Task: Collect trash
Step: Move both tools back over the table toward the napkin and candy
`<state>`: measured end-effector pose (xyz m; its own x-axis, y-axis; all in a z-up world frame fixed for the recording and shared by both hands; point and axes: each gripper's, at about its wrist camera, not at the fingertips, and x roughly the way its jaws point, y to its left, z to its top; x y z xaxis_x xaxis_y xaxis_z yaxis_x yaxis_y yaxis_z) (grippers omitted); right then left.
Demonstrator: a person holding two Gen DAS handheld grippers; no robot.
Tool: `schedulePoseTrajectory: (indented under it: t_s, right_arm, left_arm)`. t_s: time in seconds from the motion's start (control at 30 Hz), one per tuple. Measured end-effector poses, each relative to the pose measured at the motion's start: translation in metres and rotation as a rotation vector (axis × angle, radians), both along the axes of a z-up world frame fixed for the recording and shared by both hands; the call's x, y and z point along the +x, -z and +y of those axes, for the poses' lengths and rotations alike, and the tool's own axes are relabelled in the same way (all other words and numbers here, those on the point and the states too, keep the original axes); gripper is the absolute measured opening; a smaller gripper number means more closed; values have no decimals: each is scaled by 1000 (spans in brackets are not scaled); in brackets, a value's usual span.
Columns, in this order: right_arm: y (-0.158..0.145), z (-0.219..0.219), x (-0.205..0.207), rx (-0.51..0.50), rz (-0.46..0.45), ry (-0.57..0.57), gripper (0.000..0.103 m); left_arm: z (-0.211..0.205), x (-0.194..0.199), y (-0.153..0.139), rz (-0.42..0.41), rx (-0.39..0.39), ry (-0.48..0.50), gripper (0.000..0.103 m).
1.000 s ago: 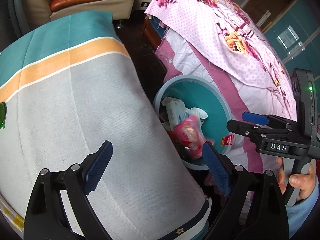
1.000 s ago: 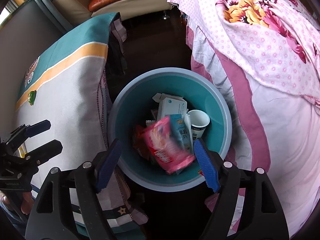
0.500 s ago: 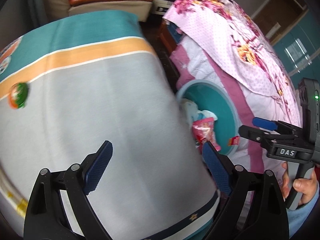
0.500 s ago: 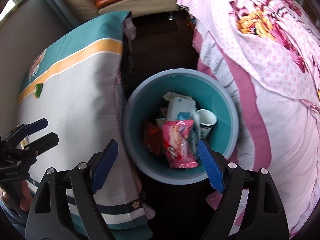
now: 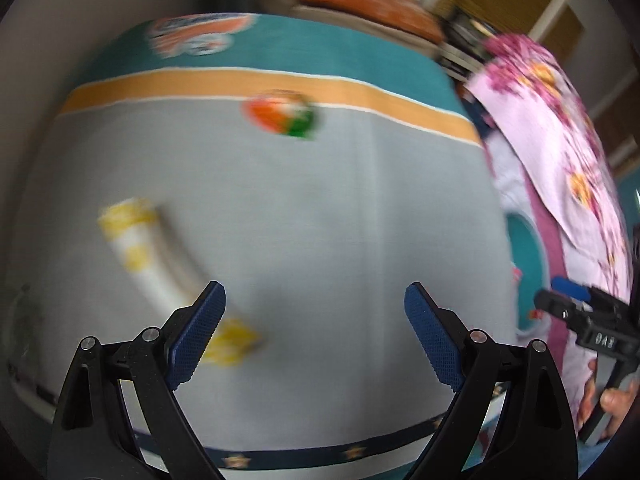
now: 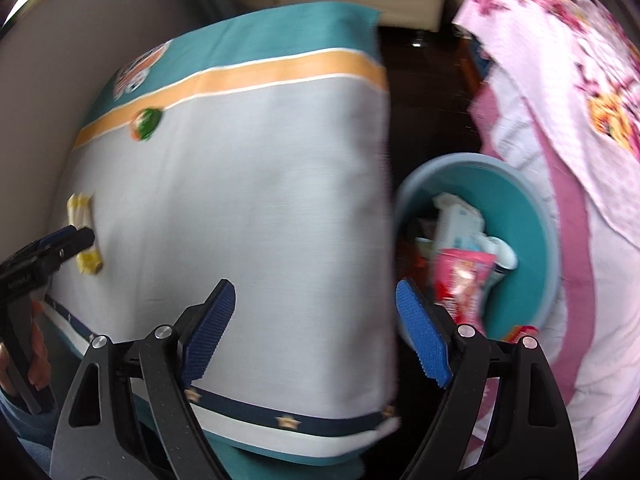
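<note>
Trash still lies on the table: from the left wrist, a yellow-and-white wrapper sits just ahead of the wide-open, empty left gripper, with an orange-green scrap farther off. The right wrist alone shows the bin beside the table, already holding packets, and the right gripper gaping empty.

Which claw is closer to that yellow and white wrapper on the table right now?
Left. The left claw hangs open right by the yellow and white wrapper, one pad overlapping it in view. The right claw, also open, sits near the table's far side by the trash bin.
</note>
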<state>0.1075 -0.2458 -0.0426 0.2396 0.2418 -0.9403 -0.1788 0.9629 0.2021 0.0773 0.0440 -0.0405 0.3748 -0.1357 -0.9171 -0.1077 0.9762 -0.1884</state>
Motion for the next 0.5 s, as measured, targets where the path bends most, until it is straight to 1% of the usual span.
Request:
schedulePoseTrajectory:
  t_s: [0.07,0.13,0.2,0.27,0.43,0.47,0.5]
  right_arm:
    - [1,18,1,2,3,-34,79]
    - [1,37,1,0,5,-69,79]
    - [2,55,2,-5,3,-102,79]
    - [2,70,3,-6,3,-128,79]
    - [4,98,6,-7,8,-171,79]
    - [5,102,6,-12,9,-179,79]
    - [6,107,7,-16,9,-185,79]
  left_arm:
    - [26,-7,1,-4,-15,-51,91]
    - [44,-11,3,0,-13,-83,91]
    - [60,-11,11,17,-14,-123,91]
    - [69,-10,20,38,-38,-150,91]
    - [73,-4,33,54,-12,-143,91]
    - [75,-3,35,55,0,-143,90]
    - [73,-2,37,59,6,-142,84]
